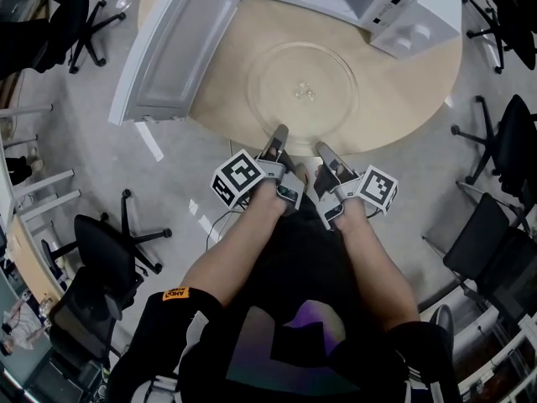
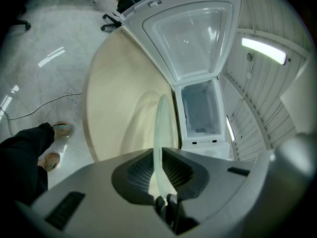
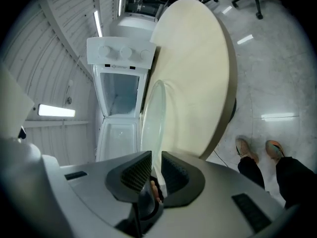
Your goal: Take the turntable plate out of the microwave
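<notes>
– Forearms sit nearest the head camera. How are they held?

– I see the left forearm [image 1: 239,246] and the right forearm [image 1: 373,250] stretched forward side by side toward the microwave [image 1: 369,2]. The wrists are about level with each other, and both tools tip slightly downward. The left marker cube [image 1: 237,177] and the right marker cube [image 1: 377,187] stick out to the outer sides, away from each other.

– And the grippers?

– I read the left gripper [image 1: 278,133] as clamped. In the left gripper view its ribbed pads [image 2: 176,167] pinch the rim of the turntable plate [image 1: 302,86], which runs edge-on between them. The right gripper [image 1: 324,149] does the same: in the right gripper view its jaws stand narrow, with the glass rim squeezed between them.

– Where is the plate relative to the microwave?

– Out of it. I see it lying flat in front of the microwave's open cavity, over the round table [image 1: 419,82]. Both grippers bite the edge farthest from the microwave, close beside each other. I cannot tell whether the glass rests on the wood or hangs just above it.

– The door?

– I see the door [image 1: 176,44] swung wide open at the microwave's side, and it reaches out past the table's rim.
</notes>
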A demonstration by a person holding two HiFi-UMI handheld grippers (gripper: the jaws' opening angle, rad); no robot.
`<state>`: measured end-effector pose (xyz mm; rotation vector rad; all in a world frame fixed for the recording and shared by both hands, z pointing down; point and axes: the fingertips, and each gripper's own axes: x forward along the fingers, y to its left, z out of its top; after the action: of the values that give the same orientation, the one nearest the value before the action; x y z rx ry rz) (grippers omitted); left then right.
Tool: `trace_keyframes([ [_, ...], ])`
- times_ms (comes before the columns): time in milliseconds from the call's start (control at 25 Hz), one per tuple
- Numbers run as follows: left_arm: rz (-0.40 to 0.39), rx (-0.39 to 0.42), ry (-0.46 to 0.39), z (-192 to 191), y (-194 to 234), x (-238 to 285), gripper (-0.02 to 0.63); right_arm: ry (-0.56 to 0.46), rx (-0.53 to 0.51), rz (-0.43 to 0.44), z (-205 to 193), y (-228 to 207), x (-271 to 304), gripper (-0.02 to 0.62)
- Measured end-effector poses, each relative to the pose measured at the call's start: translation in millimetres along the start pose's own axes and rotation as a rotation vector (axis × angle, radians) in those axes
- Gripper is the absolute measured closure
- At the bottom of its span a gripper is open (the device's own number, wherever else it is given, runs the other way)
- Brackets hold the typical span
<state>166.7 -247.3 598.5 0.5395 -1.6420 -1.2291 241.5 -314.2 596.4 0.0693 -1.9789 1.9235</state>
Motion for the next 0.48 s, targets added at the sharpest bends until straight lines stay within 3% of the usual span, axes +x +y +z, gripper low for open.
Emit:
trace_keyframes([
  [480, 0.020, 0.028, 0.033, 0, 8, 1, 0.520, -0.001, -0.003, -0.077, -2, -11, 2, 0.535],
])
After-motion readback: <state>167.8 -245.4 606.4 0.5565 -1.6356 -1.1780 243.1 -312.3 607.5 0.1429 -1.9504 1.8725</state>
